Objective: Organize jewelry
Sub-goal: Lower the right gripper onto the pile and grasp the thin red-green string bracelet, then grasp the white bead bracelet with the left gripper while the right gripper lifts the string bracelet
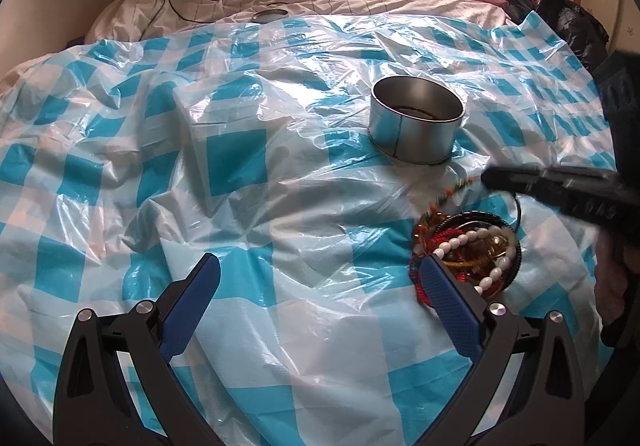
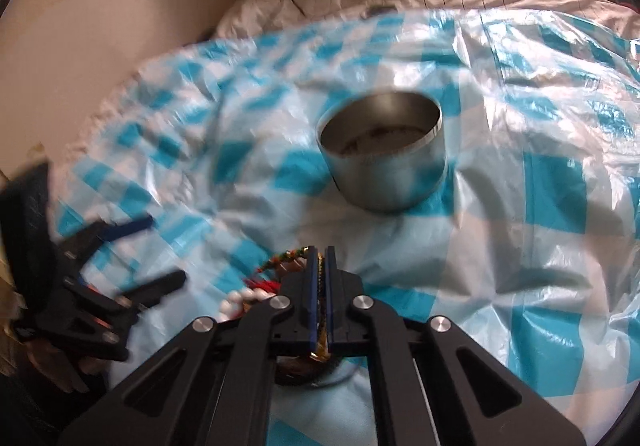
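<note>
right gripper point(image 2: 319, 256) clamped on a braided multicolour cord point(image 2: 286, 257), blue pads pressed together with the strand caught between them, above the dark round tray point(image 1: 516, 242) heaped with jewelry. left gripper point(image 1: 320, 278) spread wide, nothing between its pads, right finger point(image 1: 448, 306) just beside the tray's near edge. white bead necklace point(image 1: 468, 240) coiled across the heap, tangled with red and yellow cords point(image 1: 430, 236). open metal tin point(image 1: 416, 124) upright on the blue-and-white checked plastic sheet point(image 1: 240, 158), a little beyond the tray, something dark at its bottom, too dim to identify. rumpled white bedding point(image 1: 320, 0) behind the sheet.
</note>
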A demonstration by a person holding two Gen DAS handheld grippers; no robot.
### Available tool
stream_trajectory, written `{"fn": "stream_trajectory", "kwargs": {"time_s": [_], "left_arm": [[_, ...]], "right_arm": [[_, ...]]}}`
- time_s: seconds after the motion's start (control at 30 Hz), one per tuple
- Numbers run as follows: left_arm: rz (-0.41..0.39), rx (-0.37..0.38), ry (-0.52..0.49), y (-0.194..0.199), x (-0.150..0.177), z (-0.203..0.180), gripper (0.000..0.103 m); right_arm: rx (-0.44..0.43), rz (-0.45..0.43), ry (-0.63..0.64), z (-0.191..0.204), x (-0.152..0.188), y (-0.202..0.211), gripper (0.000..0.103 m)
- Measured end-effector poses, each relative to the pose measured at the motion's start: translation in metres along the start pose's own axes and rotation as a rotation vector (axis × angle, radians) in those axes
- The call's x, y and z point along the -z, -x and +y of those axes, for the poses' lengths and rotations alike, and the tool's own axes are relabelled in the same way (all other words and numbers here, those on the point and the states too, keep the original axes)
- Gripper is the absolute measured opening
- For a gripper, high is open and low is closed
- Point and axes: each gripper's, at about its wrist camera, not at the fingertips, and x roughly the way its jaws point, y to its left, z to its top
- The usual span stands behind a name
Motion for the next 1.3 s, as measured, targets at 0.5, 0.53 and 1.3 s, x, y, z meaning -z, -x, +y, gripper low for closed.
{"fn": "stream_trajectory", "kwargs": {"time_s": [0.5, 0.53, 1.3], "left_arm": [[-0.046, 0.254, -0.137, 0.0, 0.003, -0.042, 0.097], [-0.056, 0.261, -0.145, 0.0, 0.0, -0.045, 0.097], [0.242, 0.517, 0.169, -0.093, -0.045, -0.033, 0.066]], "right_arm": [[-0.223, -0.25, -0.187, -0.031, -0.021, 0.058, 0.004], [-0.213, -0.251, -0.196, -0.033, -0.021, 0.057, 0.004], [-0.125, -0.253, -0.325, -0.062, -0.015, 0.052, 0.006]]}}
